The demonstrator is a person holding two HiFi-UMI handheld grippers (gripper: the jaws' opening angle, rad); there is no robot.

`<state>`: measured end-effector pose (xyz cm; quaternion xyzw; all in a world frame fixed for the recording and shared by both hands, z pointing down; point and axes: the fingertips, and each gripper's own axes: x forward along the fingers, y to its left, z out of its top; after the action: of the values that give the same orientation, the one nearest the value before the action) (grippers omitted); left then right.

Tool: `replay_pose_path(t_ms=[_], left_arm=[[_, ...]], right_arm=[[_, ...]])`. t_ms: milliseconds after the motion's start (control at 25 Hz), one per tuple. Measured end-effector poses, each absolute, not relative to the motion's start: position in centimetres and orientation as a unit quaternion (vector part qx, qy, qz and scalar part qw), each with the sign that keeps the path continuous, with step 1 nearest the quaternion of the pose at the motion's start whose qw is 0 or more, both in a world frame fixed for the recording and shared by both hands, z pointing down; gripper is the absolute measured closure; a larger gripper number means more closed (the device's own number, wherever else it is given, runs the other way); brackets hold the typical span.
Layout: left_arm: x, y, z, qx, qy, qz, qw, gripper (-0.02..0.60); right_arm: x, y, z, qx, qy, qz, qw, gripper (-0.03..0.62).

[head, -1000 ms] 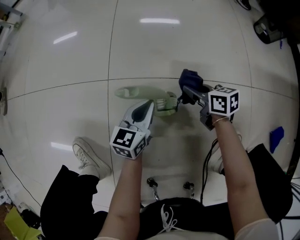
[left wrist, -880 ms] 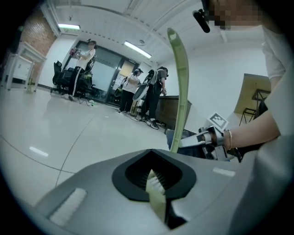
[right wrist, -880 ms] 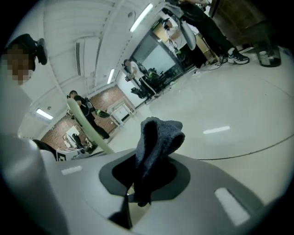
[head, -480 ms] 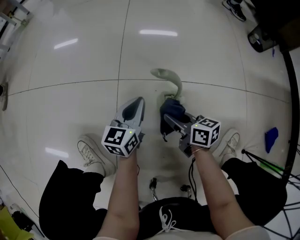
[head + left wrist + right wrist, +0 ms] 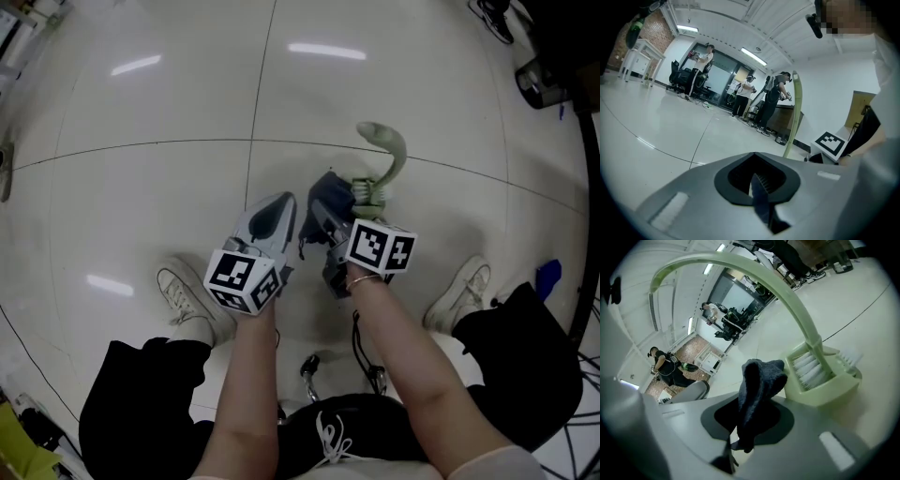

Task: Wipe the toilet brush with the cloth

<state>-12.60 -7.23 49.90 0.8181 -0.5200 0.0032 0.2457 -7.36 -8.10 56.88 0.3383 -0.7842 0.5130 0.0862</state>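
A person's right gripper [image 5: 326, 217] clamped a dark blue cloth [image 5: 323, 199] between its closed jaws, just beside the pale green toilet brush [image 5: 387, 157]. The brush stood with its curved handle up and its bristles in a matching holder [image 5: 826, 386] on the white tiled floor [image 5: 141, 187]. The left gripper [image 5: 278, 208], jaws drawn together on nothing, hovered close at the cloth's left.

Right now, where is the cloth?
The cloth is clamped in the right gripper, near the centre of the head view, just left of the toilet brush.
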Motion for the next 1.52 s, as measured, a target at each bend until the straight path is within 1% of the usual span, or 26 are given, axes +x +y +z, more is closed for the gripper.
replay_pose_path(t_ms=[200,440,680,840,960,1080,1200,1360,1520], left_arm=[[-12.4,-7.7,50.2,0.822,-0.512,0.003,0.251,0.575],[-12.3,-8.1,50.0,0.826,-0.505,-0.001,0.250,0.575],[-12.6,-7.4,51.5,0.820,-0.508,0.006,0.265,0.575],[-13.1,-7.5,51.2,0.817,-0.513,0.000,0.261,0.575],[-13.8,-7.4,50.7,0.813,-0.522,-0.009,0.258,0.575],[-14.8,-7.2,50.2,0.810,-0.529,-0.015,0.254,0.575],[-16.1,-6.9,50.0,0.805,-0.536,-0.019,0.254,0.575],[-17.7,-6.7,49.6,0.800,-0.545,-0.025,0.251,0.575],[-18.6,-6.9,49.7,0.800,-0.545,-0.026,0.251,0.575]], right_arm=[[-6.8,-6.7,58.5,0.358,-0.763,0.531,0.091,0.531],[-3.9,-6.7,62.0,0.401,-0.701,0.587,0.053,0.530],[-2.5,-4.4,64.8,0.396,-0.660,0.637,0.052,0.530],[-2.2,-2.8,65.9,0.403,-0.637,0.652,0.082,0.530],[-4.6,-3.6,63.8,0.390,-0.671,0.623,0.099,0.530],[-7.5,-6.6,60.3,0.395,-0.708,0.582,0.071,0.530],[-8.8,-9.8,58.7,0.430,-0.703,0.566,0.031,0.530],[-8.4,-11.3,59.5,0.473,-0.652,0.592,-0.018,0.530],[-7.4,-10.6,61.1,0.494,-0.621,0.608,-0.032,0.530]])
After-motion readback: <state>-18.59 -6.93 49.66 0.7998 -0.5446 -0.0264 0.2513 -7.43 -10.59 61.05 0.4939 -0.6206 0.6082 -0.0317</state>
